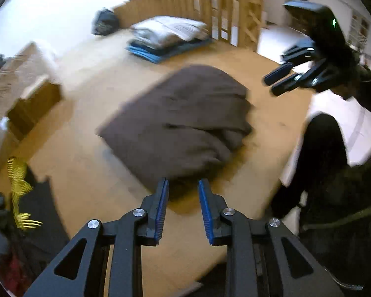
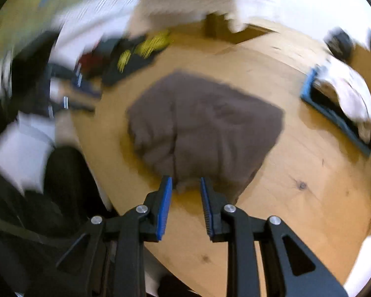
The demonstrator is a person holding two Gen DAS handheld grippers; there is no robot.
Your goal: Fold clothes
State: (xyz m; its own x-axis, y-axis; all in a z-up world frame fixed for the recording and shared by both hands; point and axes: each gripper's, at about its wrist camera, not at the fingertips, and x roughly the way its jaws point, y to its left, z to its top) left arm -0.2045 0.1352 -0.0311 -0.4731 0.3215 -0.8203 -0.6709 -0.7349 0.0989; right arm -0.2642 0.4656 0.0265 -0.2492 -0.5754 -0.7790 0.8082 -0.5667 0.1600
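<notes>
A brown garment lies folded in a rough rectangle on the wooden table. My left gripper hovers above its near edge, blue pads apart, nothing between them. My right gripper shows at the upper right of the left wrist view, in the air beyond the garment's far right corner. In the right wrist view the same brown garment lies ahead of my right gripper, which is open and empty over the near edge. Both views are blurred.
A stack of folded clothes on blue cloth sits at the table's far side, also seen as the stack. A pile of dark and yellow clothes lies at the left. A wooden slatted crate stands behind. A person's dark clothing is beside the table.
</notes>
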